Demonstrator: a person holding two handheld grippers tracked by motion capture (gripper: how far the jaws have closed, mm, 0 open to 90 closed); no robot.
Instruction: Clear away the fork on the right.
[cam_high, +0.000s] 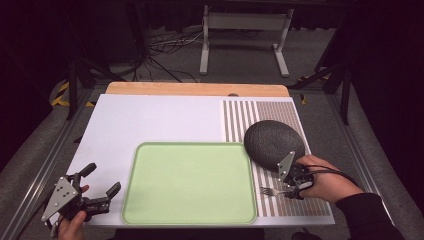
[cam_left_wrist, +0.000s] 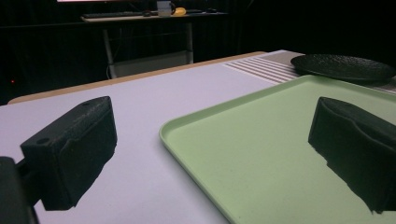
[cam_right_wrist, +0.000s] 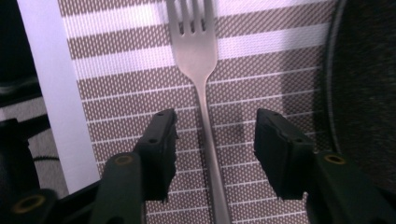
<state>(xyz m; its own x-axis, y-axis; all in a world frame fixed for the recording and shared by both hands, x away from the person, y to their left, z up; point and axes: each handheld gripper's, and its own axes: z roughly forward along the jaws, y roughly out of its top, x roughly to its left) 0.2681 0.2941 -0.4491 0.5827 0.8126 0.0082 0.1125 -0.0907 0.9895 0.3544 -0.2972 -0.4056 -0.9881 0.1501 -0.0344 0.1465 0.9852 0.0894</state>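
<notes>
**Fork handle lying between parted jaws on the striped mat**

White tabletop (cam_high: 150, 120) is carrying a green tray (cam_high: 190, 182) at centre and a striped placemat (cam_right_wrist: 116, 93) on my right. I am holding the right gripper (cam_right_wrist: 215, 135) low over the fork (cam_right_wrist: 198, 60), jaws parted and gripping nothing. Its handle is running straight between them, parallel to the jaws, tines pointing away; the black plate (cam_high: 274, 142) is sitting just beside. My left gripper (cam_high: 102, 187) is waiting open, well apart, at the tray's near-left corner.
</notes>
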